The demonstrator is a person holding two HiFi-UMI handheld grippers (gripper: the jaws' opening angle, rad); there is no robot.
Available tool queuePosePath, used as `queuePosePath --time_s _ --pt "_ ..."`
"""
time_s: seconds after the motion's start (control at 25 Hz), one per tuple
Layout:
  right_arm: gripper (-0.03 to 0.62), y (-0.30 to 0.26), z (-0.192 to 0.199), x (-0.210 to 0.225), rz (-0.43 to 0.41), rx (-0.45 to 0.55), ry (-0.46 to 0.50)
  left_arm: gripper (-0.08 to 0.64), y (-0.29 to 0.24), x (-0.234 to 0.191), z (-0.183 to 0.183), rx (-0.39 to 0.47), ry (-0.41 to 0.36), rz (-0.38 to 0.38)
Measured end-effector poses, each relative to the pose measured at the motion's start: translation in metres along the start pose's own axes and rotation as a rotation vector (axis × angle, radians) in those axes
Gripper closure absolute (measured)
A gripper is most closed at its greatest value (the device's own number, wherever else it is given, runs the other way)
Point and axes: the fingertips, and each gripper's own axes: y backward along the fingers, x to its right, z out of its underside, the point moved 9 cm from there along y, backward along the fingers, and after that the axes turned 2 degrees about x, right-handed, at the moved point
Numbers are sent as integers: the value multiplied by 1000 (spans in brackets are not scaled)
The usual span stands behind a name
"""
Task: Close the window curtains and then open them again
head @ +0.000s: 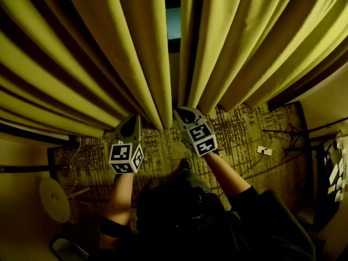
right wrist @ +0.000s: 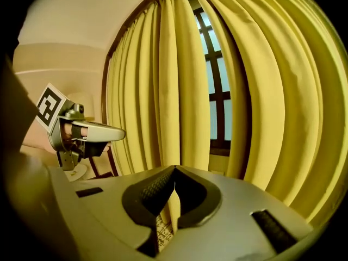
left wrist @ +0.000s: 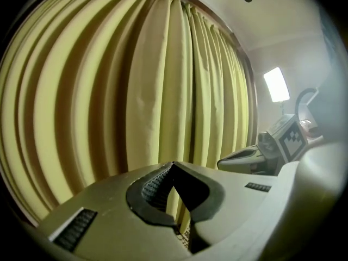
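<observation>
Near the frame's centre, left gripper and right gripper sit clamped shut at the inner edges of the curtains (a slit of window shows between). Both edges are best moved evenly, without snagging folds.

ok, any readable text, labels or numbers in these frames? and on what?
No readable text anywhere.
The cubes on the left gripper and right gripper: black-and-white square patterns only, no letters.
The curtains: plain, no print.
The white items at the head view's right edge: too small and dark to read.
</observation>
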Motion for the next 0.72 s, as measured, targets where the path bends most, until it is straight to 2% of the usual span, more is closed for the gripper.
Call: queuePosePath --time_s 0.2,0.24,0.32,0.44,0.64,0.72 --pt "592 -20 -2 23 -8 -3 -8 560 -29 0 -16 3 -13 -15" --pt "592 -23 -4 24 -7 -3 -12 528 -33 -2 -19 3 -8 -15" --pt "592 -30 -8 28 7 3 -10 371 -45 -10 -25 11 6 -15" --pt "592 -38 -8 38 63 11 -9 179 -67 -22 -33 27 2 -23" --pt "592 -39 -2 49 143 1 -48 -43 -99 -35 -60 57 -50 -77" --pt "592 -42 -5 55 160 -1 -48 -44 -116 -39 -71 63 -54 -90"
